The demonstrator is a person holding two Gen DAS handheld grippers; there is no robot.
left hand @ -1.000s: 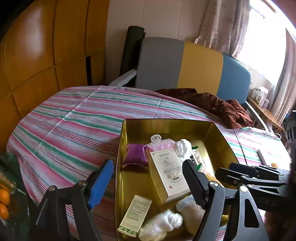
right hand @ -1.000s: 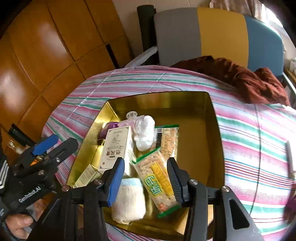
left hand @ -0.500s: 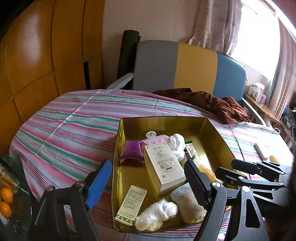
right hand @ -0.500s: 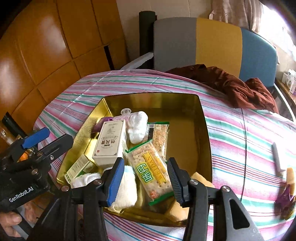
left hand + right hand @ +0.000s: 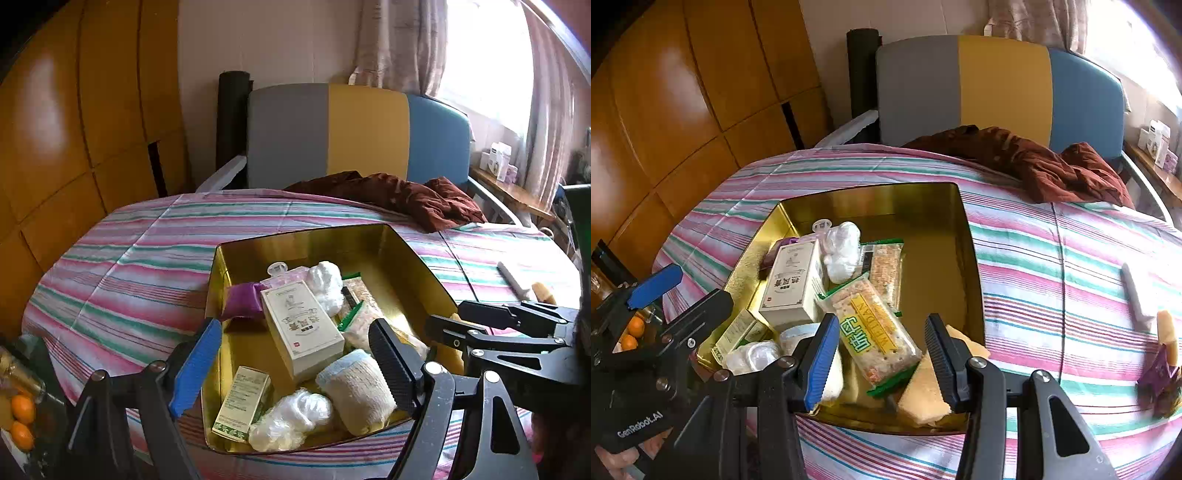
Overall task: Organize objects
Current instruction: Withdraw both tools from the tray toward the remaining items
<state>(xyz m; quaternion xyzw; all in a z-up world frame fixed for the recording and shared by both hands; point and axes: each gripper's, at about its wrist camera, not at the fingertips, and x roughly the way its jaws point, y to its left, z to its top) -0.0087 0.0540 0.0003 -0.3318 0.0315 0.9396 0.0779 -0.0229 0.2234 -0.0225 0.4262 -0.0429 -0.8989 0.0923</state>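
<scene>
Over the last second I have pulled both grippers back from the gold tin (image 5: 413,254), which now sits lower in both frames. Left gripper (image 5: 295,358): jaws apart, empty. Right gripper (image 5: 882,354): jaws apart, empty, above the cracker pack (image 5: 875,328). Tin looks filled; stray white stick (image 5: 1134,295) on tabletop, right edge, probably next.

A home living room is indicated by a striped tablecloth (image 5: 147,258), an upholstered chair (image 5: 362,133), curtains (image 5: 402,44) and wood-panelled walls (image 5: 74,129).
</scene>
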